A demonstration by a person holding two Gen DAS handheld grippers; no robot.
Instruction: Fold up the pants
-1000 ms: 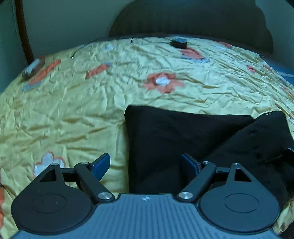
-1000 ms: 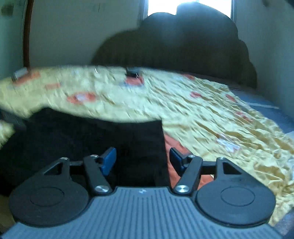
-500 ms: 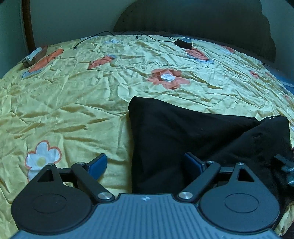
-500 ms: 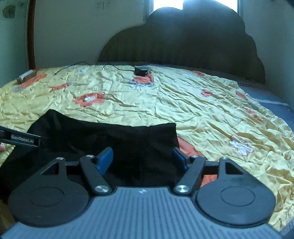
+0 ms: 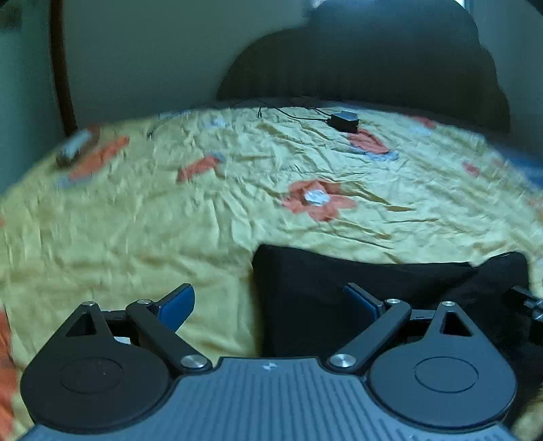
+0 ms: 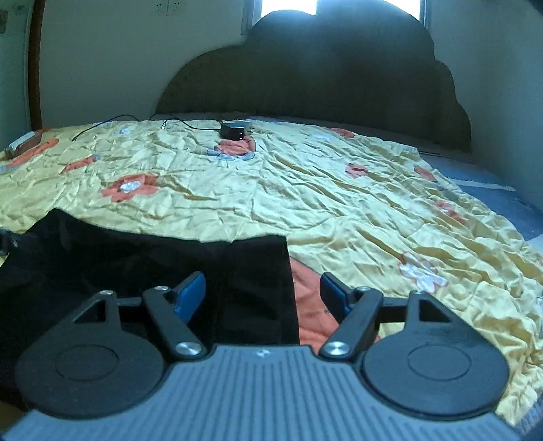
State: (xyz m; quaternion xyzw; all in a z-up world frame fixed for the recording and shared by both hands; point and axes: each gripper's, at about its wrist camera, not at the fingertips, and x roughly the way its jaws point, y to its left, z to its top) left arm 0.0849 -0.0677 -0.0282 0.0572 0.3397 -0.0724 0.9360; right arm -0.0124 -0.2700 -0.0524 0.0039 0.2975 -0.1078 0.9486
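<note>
Pants [image 5: 356,298], black, folded flat on yellow bedspread [image 5: 169,220]; L gripper [image 5: 271,302] & R gripper [image 6: 263,288] jaws just widening, gaping over pant edges, gripping nothing.

Each gripper — left gripper [image 5: 269,305] and right gripper [image 6: 263,293] — has a ribbed grey housing flanked by two round black discs. Black linkage arms with silver screws carry blue fingertip pads [image 6: 190,295] — identical on both units.

Dim, greenish light fills the left wrist view, smeared by motion blur worst toward nine o'clock. The right wrist view is sharper, backlit by a glaring window [image 6: 288,6] at twelve o'clock (blown out white). Fisheye bending curves both edges.
</note>
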